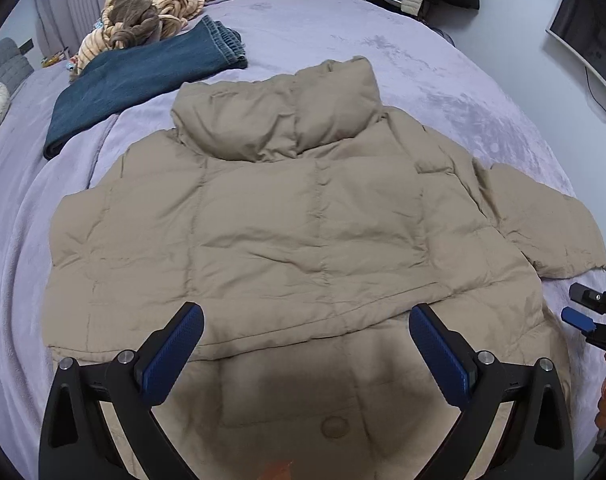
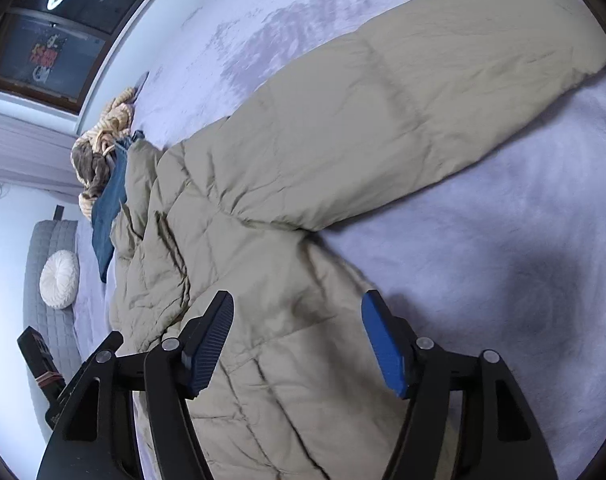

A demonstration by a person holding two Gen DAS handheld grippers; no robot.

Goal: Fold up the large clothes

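Beige puffer jacket (image 1: pixel 287 216) lies back-up across the bed (image 1: pixel 443 60), its outstretched sleeve (image 2: pixel 383 100) beyond my right gripper (image 2: pixel 299 344), nearer than my left gripper (image 1: pixel 307 344); both gape wide, holding nothing.

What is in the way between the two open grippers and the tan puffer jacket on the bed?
Nothing visible. The left gripper and right gripper stand open directly over the jacket. The folded jeans lie off to the side on the bed.

Lying on one bed (image 1: pixel 443 64) are one beige puffer jacket (image 1: pixel 287 216), one folded pair of jeans (image 1: pixel 143 80) and one round white cushion (image 2: pixel 59 279) — two hand-held grippers hovering above.
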